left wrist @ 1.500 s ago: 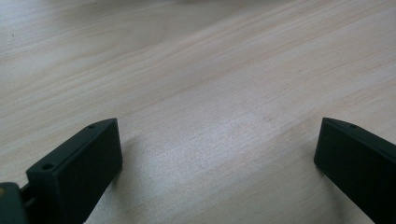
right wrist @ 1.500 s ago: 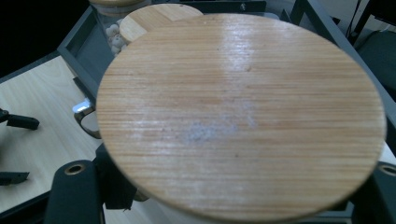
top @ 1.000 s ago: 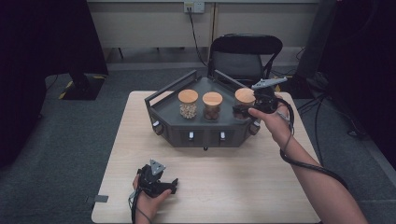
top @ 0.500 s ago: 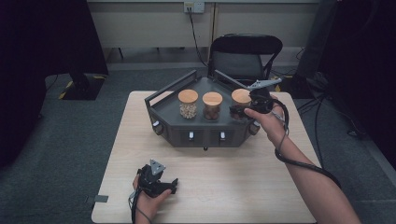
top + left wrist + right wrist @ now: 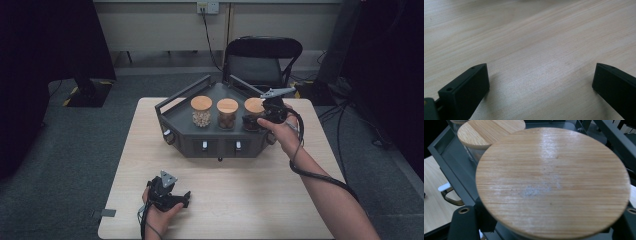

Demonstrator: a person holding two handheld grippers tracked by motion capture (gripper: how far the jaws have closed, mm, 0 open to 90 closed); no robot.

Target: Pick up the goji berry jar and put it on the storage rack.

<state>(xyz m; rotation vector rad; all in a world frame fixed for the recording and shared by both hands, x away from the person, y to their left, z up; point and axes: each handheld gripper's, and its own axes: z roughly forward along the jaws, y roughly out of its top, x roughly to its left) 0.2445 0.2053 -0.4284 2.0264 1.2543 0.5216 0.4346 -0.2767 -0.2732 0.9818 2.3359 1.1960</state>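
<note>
Looking down from the high view, I find the right tongs (image 5: 257, 121) clamped on the rightmost jar (image 5: 252, 114), which stands in the dark grey tray (image 5: 177, 110) at the far middle of the tabletop (image 5: 130, 165). In the right gripper view its round wooden lid (image 5: 554, 182) sits between the two black jaws, which are closed in against the jar just under the lid's rim at either side. The middle jar (image 5: 227, 113) stands just beside it, the left jar (image 5: 201, 110) beyond that; all three carry wooden lids. My left tongs (image 5: 186, 196) rest on the tabletop near its front edge, well apart from the tray. In the left gripper view the jaws stand wide apart with bare wood between them, holding nothing.
</note>
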